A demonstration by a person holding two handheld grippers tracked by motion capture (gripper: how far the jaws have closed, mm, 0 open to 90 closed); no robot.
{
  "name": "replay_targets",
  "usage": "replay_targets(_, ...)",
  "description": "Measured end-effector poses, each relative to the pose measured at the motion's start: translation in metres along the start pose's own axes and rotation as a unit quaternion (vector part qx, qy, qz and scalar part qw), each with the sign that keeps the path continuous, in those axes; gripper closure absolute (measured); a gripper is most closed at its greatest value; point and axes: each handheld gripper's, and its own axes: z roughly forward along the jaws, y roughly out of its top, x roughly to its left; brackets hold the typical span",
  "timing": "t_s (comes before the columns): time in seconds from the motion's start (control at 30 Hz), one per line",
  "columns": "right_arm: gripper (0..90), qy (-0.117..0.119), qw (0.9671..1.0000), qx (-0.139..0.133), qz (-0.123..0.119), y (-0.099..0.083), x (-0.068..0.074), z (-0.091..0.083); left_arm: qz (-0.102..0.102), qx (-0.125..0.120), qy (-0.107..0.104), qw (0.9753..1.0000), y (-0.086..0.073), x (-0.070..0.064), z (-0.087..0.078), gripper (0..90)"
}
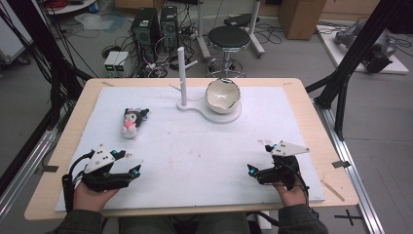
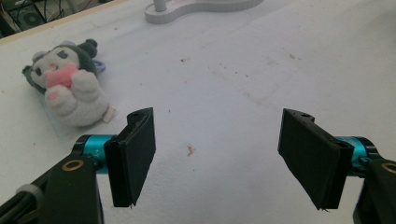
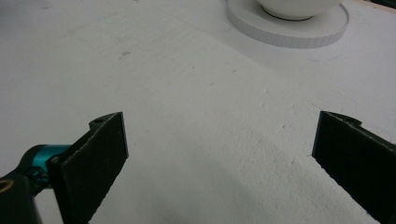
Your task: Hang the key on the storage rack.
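Jaws on both grippers are spread wide, nothing held. Left gripper point(image 2: 219, 158) sits low over the white mat point(image 1: 195, 156), with the plush toy point(image 2: 70, 88) ahead and off to its left, well apart from the pads. Right gripper point(image 3: 219, 158) faces the white bowl point(image 1: 223, 95) on its round stand point(image 3: 289, 28), far ahead.

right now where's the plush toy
In the high view the plush toy lies on the white mat's left side, ahead of the left gripper and left of the white stand.
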Motion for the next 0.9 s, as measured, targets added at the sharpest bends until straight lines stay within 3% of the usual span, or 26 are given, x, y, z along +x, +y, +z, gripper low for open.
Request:
replay_targets(0.4,2.4,0.002,1.0,-0.004,-0.001,0.001,0.0,0.001,0.011,0.003,-0.005,0.9999,0.025,0.011,0.001,26.1)
replay_targets(0.9,2.4,0.001,1.0,-0.008,0.001,0.0,-0.002,-0.001,-0.004,0.006,0.008,0.9999,0.051,0.034,0.012,26.2)
